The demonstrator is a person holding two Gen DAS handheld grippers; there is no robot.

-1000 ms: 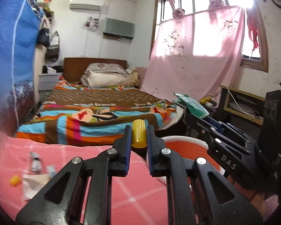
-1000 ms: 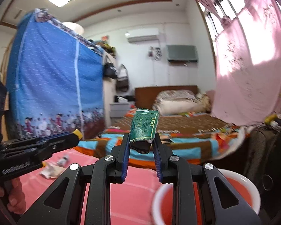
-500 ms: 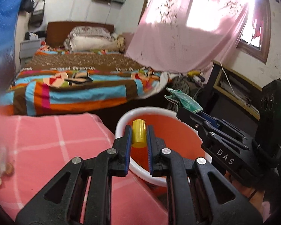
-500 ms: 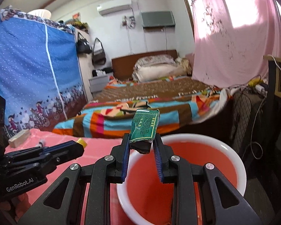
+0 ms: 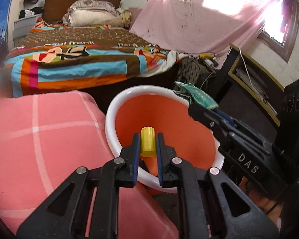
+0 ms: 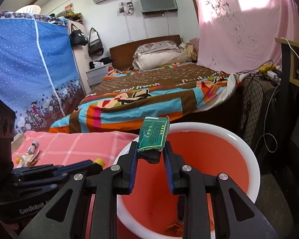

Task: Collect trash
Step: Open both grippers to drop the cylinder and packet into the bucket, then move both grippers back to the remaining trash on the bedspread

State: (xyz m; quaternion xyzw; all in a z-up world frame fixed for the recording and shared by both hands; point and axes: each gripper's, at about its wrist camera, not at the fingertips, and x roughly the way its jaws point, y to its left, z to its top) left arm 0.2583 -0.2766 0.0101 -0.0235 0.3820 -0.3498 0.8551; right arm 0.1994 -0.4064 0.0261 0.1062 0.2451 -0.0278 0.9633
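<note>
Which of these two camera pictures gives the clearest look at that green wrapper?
The right wrist view: the green wrapper faces the camera, printed side showing, between that gripper's fingers. The left wrist view shows it only crumpled, edge-on.

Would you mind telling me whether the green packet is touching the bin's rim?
Apart. The right wrist view shows the green packet clamped in the right hand-held gripper, held above the bin.

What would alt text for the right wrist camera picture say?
A handheld right gripper pinches a green packet over an orange bin with a white rim. To its left the left gripper holds a yellow cap above a pink checked cloth; a bed lies behind.
</note>
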